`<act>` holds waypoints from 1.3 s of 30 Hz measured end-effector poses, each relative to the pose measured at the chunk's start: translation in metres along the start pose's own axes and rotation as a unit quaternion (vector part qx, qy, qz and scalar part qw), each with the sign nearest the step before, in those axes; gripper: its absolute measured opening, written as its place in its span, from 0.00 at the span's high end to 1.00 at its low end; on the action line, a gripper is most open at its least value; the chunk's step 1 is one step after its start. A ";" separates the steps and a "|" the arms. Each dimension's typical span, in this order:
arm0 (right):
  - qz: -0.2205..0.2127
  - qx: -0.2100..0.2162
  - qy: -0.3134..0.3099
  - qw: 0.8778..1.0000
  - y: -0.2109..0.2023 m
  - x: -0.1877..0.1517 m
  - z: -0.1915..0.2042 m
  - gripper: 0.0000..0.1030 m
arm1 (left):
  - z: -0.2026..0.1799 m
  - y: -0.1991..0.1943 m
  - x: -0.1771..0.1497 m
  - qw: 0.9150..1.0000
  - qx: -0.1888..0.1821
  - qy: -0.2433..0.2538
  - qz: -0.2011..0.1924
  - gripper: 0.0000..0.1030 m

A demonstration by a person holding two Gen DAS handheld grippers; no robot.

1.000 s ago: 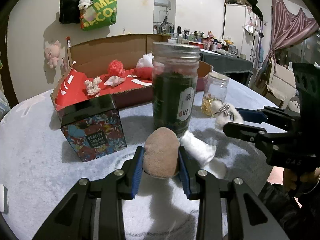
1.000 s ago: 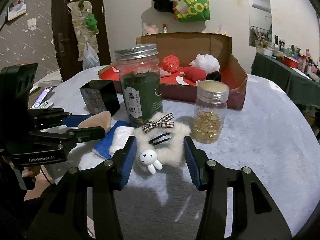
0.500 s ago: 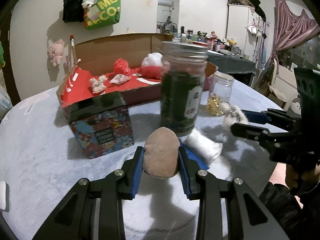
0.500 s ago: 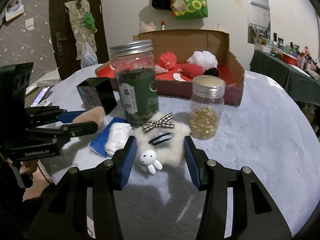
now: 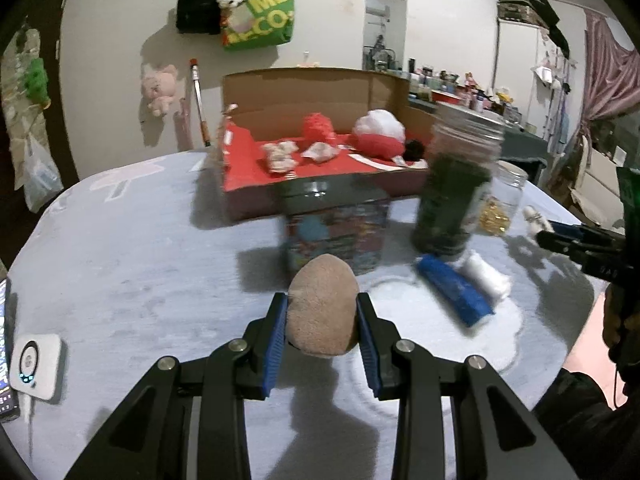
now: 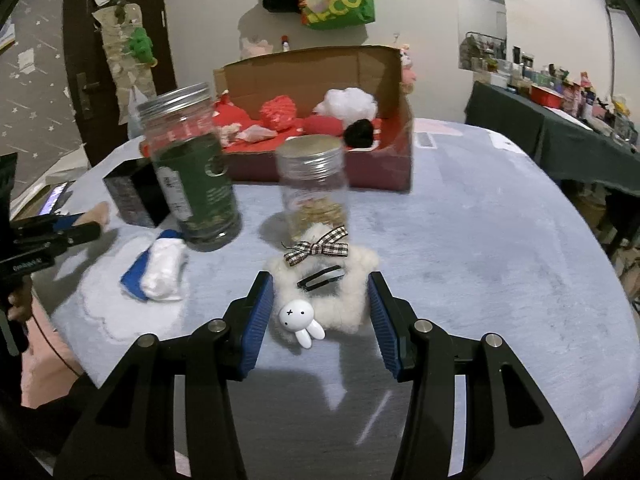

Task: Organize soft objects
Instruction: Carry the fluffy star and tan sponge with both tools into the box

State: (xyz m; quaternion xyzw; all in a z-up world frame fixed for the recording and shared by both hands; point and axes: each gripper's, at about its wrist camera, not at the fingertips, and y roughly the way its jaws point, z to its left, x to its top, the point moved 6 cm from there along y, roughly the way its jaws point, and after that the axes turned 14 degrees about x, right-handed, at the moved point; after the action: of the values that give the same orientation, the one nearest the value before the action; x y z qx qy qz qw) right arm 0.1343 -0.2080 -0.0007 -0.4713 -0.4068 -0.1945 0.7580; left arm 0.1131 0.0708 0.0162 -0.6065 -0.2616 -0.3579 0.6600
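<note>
Left wrist view: left gripper clamps tan plush pad, cardboard box straight ahead past the tin; right gripper loosely straddles white fluffy pouch, grip unclear.

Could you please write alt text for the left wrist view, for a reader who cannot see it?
The left tongs are shut on a tan plush pad above a pale grey tabletop. Beyond stand a patterned tin and a dark green jar, then a cardboard box holding red and white soft items. The right tongs enter from the right edge.
</note>
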 end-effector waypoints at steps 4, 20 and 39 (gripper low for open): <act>0.001 -0.007 -0.004 1.000 -0.002 0.005 -0.009 0.55 | 0.015 0.002 0.001 1.000 0.011 -0.002 0.001 0.66; 0.035 -0.058 -0.058 0.996 0.005 0.040 -0.052 0.55 | 0.039 0.040 0.035 0.999 0.005 0.038 0.008 0.66; 0.073 0.006 -0.129 0.989 0.034 0.114 -0.047 0.55 | 0.026 0.060 0.107 0.995 -0.041 0.093 0.004 0.66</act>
State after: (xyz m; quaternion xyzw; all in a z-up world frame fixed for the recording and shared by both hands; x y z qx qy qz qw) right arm 0.2448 -0.2226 0.0610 -0.5161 -0.4667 -0.0738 0.7144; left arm 0.2276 0.0807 0.0664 -0.5980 -0.1816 -0.4205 0.6578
